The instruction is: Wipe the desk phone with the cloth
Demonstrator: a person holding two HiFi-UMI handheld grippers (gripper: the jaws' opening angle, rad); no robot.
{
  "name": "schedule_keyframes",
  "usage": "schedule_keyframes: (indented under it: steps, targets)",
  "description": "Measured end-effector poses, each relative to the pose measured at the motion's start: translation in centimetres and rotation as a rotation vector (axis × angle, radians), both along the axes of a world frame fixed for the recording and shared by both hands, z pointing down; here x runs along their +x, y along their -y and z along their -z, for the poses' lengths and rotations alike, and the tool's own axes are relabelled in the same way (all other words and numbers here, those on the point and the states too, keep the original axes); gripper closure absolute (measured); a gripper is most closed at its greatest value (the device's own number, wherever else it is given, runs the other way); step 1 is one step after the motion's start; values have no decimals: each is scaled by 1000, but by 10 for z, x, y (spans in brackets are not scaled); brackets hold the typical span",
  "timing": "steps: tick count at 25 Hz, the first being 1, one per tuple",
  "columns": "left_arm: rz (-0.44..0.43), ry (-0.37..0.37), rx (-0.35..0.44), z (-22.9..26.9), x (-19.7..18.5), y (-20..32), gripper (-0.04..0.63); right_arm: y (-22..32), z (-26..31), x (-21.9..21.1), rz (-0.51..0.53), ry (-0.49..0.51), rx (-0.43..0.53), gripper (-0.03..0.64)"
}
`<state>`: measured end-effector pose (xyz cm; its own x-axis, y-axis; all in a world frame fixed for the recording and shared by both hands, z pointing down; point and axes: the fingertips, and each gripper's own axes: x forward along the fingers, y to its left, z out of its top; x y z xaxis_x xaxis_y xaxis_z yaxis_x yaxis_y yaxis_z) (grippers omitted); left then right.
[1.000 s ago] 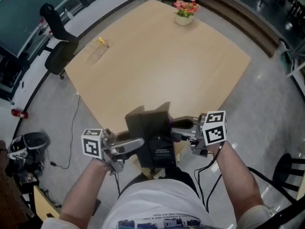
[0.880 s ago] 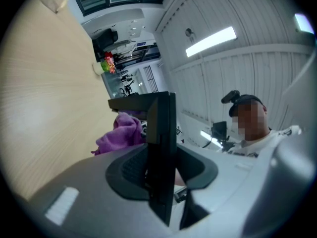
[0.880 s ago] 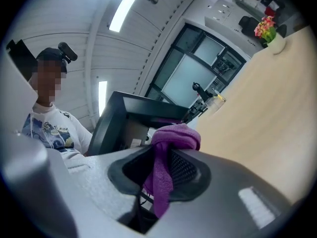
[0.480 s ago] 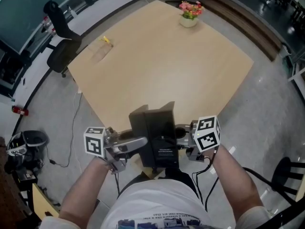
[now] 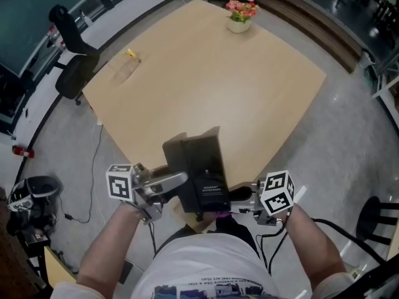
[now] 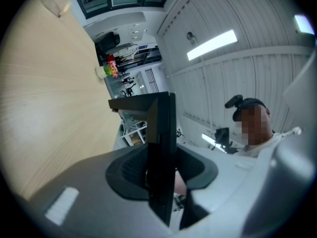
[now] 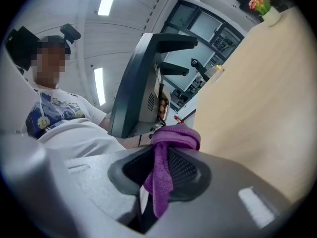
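Head view: left gripper [image 5: 169, 180] unmoved, clamped on desk phone [image 5: 201, 167] at table [image 5: 206, 73] near edge; right gripper [image 5: 242, 195] has dropped toward the person. Left gripper view: jaws pinch desk phone's edge. Right gripper view: jaws clenched on purple cloth [image 7: 166, 167], near desk phone.

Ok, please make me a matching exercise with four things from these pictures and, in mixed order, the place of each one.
Things:
1 desk phone
2 cloth
3 flower pot
4 office chair

Places:
a on the far corner of the table
b between the jaws of the right gripper
c on the floor beside the table
d between the jaws of the left gripper

Pairs: 1-d, 2-b, 3-a, 4-c
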<state>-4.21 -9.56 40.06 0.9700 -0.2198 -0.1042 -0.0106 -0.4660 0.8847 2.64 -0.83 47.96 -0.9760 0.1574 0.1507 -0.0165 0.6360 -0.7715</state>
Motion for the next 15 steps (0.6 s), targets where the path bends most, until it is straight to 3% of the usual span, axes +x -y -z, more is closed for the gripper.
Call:
schedule_keyframes:
  steps: [5,10,15]
  targets:
    - [-12,4,3,-2,1,5,425,12,9,33,-164,-62,77,528]
    - [-38,27,-5,-13,-1,1,425,50,62,63,-364,-61,226,526]
    - [-64,41,-19,-23,-3,1,425,84,120,58,-426,-38,377,526]
